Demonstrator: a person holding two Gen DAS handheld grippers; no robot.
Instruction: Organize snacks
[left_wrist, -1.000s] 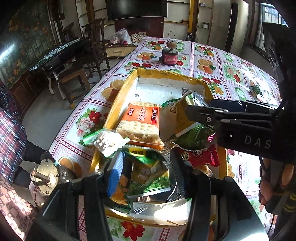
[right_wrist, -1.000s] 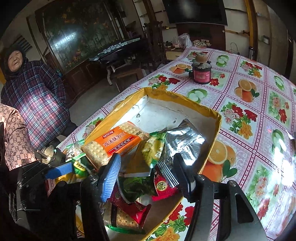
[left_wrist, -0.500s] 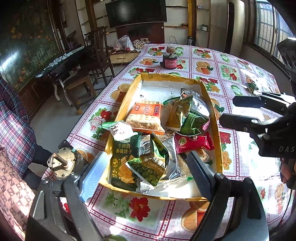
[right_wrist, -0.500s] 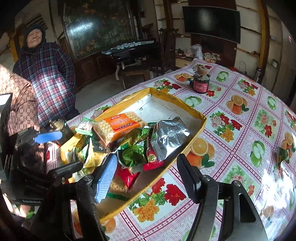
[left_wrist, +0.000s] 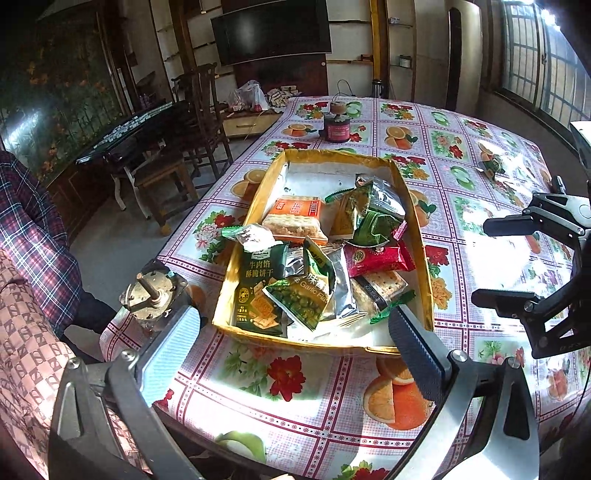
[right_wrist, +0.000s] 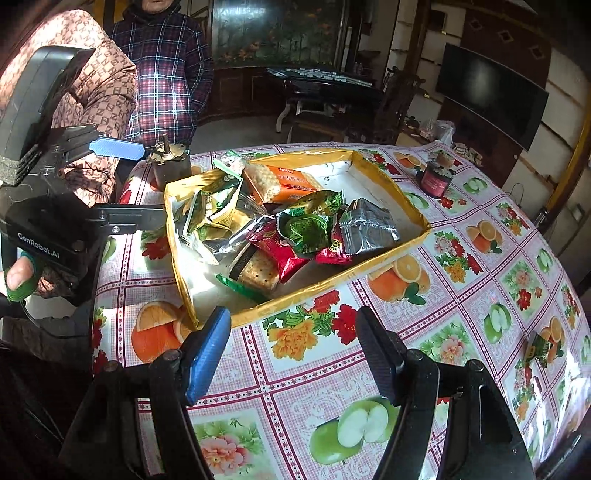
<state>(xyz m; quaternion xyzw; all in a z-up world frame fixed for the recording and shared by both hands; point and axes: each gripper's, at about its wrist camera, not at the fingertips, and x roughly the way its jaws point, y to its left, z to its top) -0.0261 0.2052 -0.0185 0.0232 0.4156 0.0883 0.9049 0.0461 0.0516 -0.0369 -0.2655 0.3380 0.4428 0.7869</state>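
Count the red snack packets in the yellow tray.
2. One red packet lies mid-tray beside the clear cracker pack. A second red packet sits just right of it, tucked under the green wrapper and the silver bag. More may be buried in the pile.

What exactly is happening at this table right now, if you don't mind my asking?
A person holds two grippers above a floral tablecloth. The left gripper and right gripper are both open and empty, short of the shallow yellow cardboard tray piled with snack packets. One small green packet lies apart on the cloth.
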